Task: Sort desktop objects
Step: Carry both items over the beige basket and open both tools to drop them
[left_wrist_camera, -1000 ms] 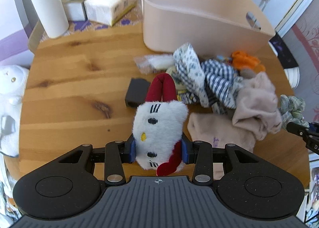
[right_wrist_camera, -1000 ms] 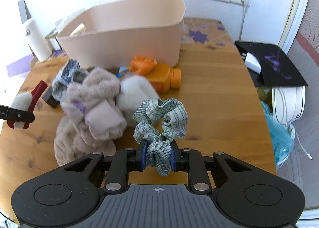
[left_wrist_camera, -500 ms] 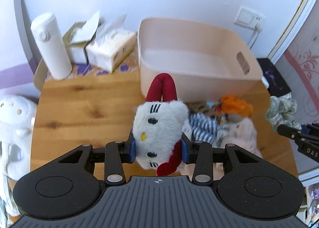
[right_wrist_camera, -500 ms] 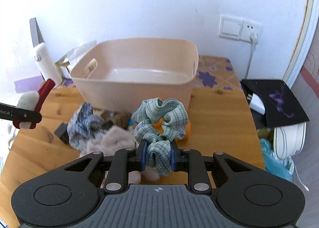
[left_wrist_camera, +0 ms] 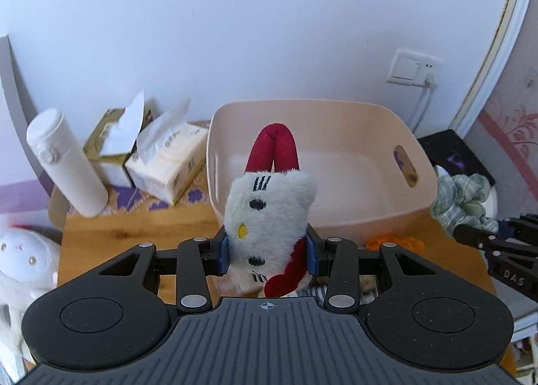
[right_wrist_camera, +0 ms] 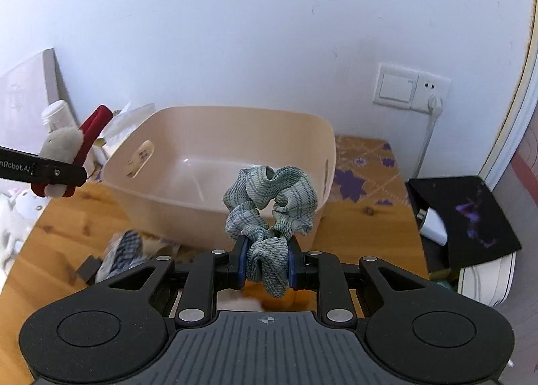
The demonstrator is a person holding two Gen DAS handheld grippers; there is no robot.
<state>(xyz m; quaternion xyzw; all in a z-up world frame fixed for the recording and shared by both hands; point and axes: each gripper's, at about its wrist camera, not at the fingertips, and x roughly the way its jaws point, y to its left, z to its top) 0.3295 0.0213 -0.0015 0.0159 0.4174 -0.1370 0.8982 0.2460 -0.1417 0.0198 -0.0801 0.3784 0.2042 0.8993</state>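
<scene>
Left hand-held gripper (left_wrist_camera: 268, 255) squeezed tight on white plush cat (left_wrist_camera: 267, 217), held up in air in front of pink tub (left_wrist_camera: 353, 183). Right hand-held gripper (right_wrist_camera: 267, 262) pinched tight on green scrunchie (right_wrist_camera: 270, 203), also up in front of tub. Tub looks empty.

Could go wrong:
- Letting go too early: toy lands on worktop (right_wrist_camera: 366, 227), not in tub.
- Two grippers bump over tub, both aim at same spot.
- Scrunchie soft, may snag on pad and not fall.
- Cat's red loop may catch tub rim.

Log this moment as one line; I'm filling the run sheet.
left tongs: shut on plush cat | right tongs: shut on green scrunchie | beige bin: empty
</scene>
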